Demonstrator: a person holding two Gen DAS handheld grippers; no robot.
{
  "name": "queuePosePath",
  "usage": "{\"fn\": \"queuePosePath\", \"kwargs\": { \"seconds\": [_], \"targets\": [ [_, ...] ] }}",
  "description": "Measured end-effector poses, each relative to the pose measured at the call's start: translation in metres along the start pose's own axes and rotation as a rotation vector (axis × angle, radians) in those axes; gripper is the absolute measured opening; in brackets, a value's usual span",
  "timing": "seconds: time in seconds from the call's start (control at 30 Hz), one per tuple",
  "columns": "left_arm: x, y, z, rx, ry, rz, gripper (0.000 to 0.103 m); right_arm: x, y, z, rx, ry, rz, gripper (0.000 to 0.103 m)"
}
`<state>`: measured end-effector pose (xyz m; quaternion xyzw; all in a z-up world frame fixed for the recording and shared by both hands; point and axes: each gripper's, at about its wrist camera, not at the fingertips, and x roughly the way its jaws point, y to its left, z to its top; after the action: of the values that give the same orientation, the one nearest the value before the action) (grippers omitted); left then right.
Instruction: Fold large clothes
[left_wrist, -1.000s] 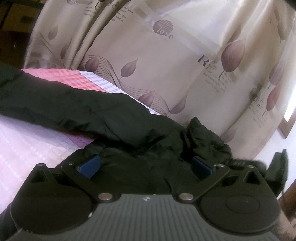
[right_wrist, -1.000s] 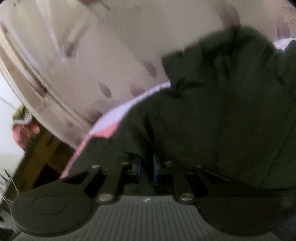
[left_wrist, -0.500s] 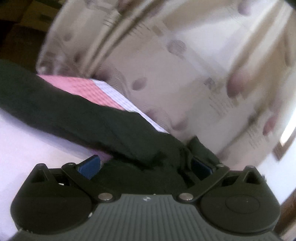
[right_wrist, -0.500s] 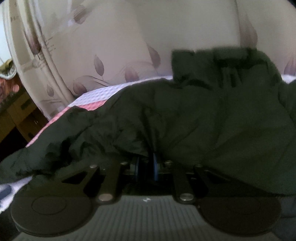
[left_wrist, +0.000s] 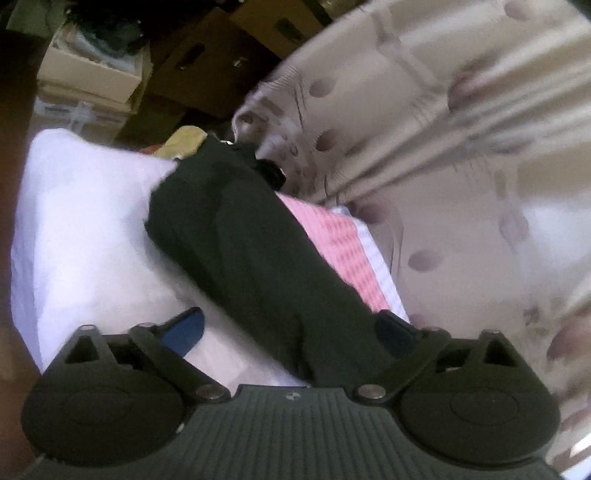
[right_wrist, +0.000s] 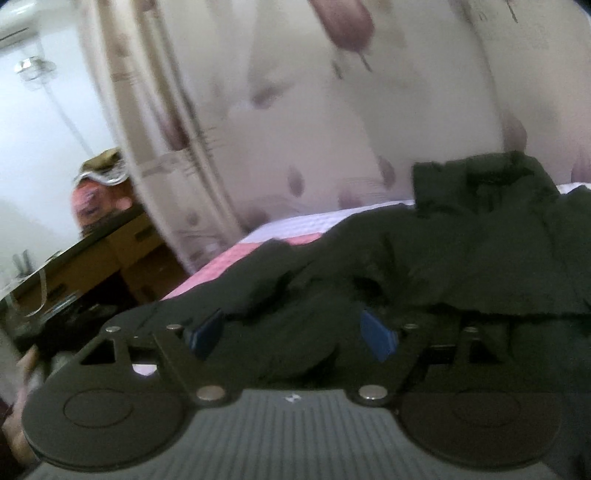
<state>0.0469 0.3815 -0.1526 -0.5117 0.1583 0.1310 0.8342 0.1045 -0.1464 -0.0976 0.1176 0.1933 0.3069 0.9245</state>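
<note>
- One dark garment lies on the bed. In the left wrist view it is a long strip, its long axis running from the gripper's base up and left to a far end near the curtain.
- That far end stops at the bed's far edge, beside a yellowish item that is too blurred to name.
- A pink checked band of the bedding shows along the strip's right side, between it and the curtain.
- The left gripper has its jaws spread wide. The strip passes between the two blue pads, nearer the right one. Whether it touches either, I cannot tell.
- In the right wrist view the garment spreads broad and rumpled across the bed, with a raised fold standing at the far right against the curtain.
- The right gripper is also spread apart, two blue pads showing, with dark cloth bunched between them and clamped by neither.
- Cardboard boxes are stacked beyond the bed. A wooden desk stands to the left in the right wrist view.
</note>
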Motion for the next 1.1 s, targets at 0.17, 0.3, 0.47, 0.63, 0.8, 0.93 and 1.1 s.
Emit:
{"fn": "queuePosePath", "kwargs": {
  "seconds": [0.17,0.3,0.47,0.63,0.8,0.93,1.1],
  "targets": [
    [0.019,-0.009,0.017,0.017,-0.008,0.054,0.081,-0.039,0.005,-0.020,-0.011,0.028,0.011,0.082],
    [0.046,-0.018,0.027,0.060,0.017,0.135,0.006,-0.074,-0.010,-0.031,0.098,-0.041,-0.013,0.082],
    [0.044,-0.070,0.034,0.146,-0.056,0.113,0.004,-0.117,-0.036,-0.037,0.227,-0.135,-0.063,0.083],
    [0.015,-0.202,0.004,0.375,-0.133,-0.098,0.004,-0.149,-0.069,-0.035,0.321,-0.220,-0.126,0.085],
    [-0.007,-0.320,-0.083,0.584,-0.089,-0.348,0.004,-0.174,-0.095,-0.036,0.381,-0.294,-0.169,0.085],
    [-0.001,-0.372,-0.172,0.720,0.015,-0.462,0.004,-0.188,-0.109,-0.039,0.398,-0.324,-0.190,0.085],
    [0.030,-0.390,-0.287,0.888,0.148,-0.513,0.004,-0.202,-0.130,-0.048,0.441,-0.339,-0.205,0.086]
  ]
}}
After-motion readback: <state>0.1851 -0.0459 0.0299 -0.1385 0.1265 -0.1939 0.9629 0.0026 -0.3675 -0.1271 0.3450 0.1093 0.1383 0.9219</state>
